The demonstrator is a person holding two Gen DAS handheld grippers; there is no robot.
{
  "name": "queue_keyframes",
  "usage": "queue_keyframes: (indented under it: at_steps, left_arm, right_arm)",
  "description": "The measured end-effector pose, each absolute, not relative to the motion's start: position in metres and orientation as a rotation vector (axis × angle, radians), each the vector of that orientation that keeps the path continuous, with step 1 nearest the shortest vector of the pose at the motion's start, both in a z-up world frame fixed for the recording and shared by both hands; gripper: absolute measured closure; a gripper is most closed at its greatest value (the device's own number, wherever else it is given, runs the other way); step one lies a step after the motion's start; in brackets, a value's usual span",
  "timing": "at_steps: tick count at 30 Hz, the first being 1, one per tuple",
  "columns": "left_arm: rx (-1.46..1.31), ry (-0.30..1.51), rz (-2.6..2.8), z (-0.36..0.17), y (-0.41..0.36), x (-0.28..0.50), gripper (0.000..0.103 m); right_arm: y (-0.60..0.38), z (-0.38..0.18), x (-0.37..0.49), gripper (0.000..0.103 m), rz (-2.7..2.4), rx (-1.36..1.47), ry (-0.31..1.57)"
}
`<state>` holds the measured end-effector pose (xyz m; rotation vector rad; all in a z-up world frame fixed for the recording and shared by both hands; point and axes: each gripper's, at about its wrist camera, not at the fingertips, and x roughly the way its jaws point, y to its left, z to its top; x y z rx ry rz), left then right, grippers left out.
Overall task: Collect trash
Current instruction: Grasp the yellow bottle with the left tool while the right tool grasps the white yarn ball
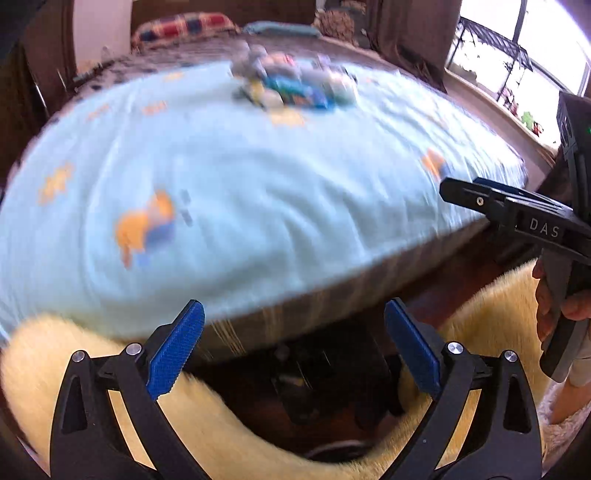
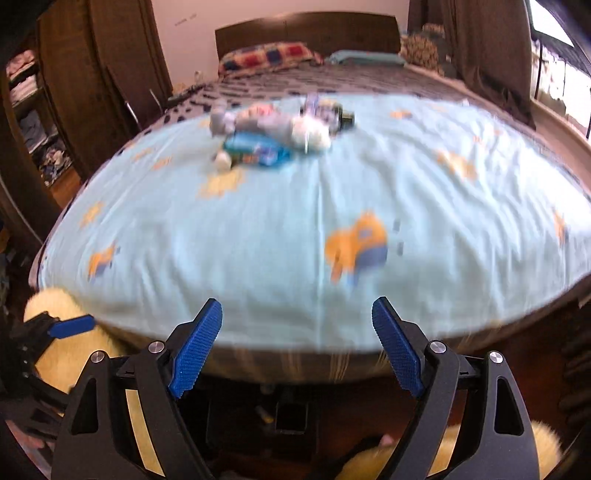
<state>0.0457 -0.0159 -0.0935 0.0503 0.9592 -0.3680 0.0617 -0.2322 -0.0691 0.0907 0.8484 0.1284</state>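
Observation:
A blurred pile of trash [image 2: 273, 133], made of wrappers, crumpled white and grey bits and a blue packet, lies on the far half of a bed with a light blue sheet [image 2: 295, 229]. In the left wrist view the same pile [image 1: 295, 86] sits far ahead. My left gripper [image 1: 294, 314] is open and empty, hanging over the bed's near edge. My right gripper [image 2: 297, 306] is open too, with nothing between its blue pads [image 2: 195, 347]. Both are well short of the pile. The right gripper's finger [image 1: 465, 194] and a hand [image 1: 554, 310] on its handle show at the right.
A fluffy yellow rug [image 1: 229, 428] covers the floor at the bed's foot, with dark objects [image 1: 314, 373] under the bed frame. Pillows [image 2: 266, 55] and a headboard [image 2: 306, 29] are at the far end. A wardrobe [image 2: 66, 92] stands left, a window [image 1: 517, 55] right.

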Motion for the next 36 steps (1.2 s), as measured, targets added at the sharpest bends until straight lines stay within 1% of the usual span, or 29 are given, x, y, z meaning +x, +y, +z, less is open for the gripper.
queue_keyframes:
  at_steps: [8, 11, 15, 16, 17, 19, 20, 21, 22, 24, 26, 30, 36]
  left_arm:
    - [0.010, 0.863, -0.339, -0.066, -0.014, 0.103, 0.010]
    - [-0.002, 0.857, -0.337, -0.067, -0.020, 0.130, 0.011]
    - [0.013, 0.861, -0.321, -0.071, -0.033, 0.164, 0.019]
    - [0.017, 0.864, -0.321, -0.073, -0.036, 0.171, 0.020]
    - [0.024, 0.868, -0.319, -0.075, -0.040, 0.179, 0.023]
    - [0.022, 0.885, -0.316, -0.082, -0.049, 0.195, 0.027]
    - [0.020, 0.893, -0.310, -0.085, -0.052, 0.203, 0.031]
    - [0.016, 0.896, -0.305, -0.088, -0.054, 0.207, 0.036]
    - [0.009, 0.899, -0.302, -0.090, -0.055, 0.212, 0.038]
    - [-0.006, 0.901, -0.295, -0.092, -0.060, 0.224, 0.042]
    - [0.001, 0.906, -0.279, -0.094, -0.064, 0.233, 0.043]
    - [0.026, 0.928, -0.217, -0.101, -0.067, 0.253, 0.050]
    - [0.013, 0.932, -0.149, -0.099, -0.062, 0.272, 0.052]
  right_arm:
    - [-0.237, -0.062, 0.108, 0.019, 0.142, 0.082, 0.784]
    - [-0.236, -0.063, 0.128, 0.019, 0.120, 0.066, 0.772]
    - [-0.240, -0.069, 0.159, 0.020, 0.098, 0.081, 0.771]
    - [-0.241, -0.071, 0.167, 0.023, 0.093, 0.085, 0.772]
    - [-0.242, -0.073, 0.175, 0.025, 0.091, 0.089, 0.773]
    - [-0.244, -0.075, 0.186, 0.036, 0.089, 0.103, 0.773]
    - [-0.245, -0.076, 0.192, 0.038, 0.085, 0.111, 0.772]
    - [-0.247, -0.077, 0.200, 0.043, 0.081, 0.122, 0.770]
    - [-0.247, -0.079, 0.205, 0.047, 0.078, 0.130, 0.771]
    - [-0.247, -0.081, 0.215, 0.049, 0.085, 0.149, 0.780]
    - [-0.245, -0.084, 0.223, 0.050, 0.093, 0.155, 0.787]
    - [-0.239, -0.088, 0.234, 0.050, 0.098, 0.151, 0.803]
    - [-0.239, -0.101, 0.249, 0.050, 0.106, 0.180, 0.839]
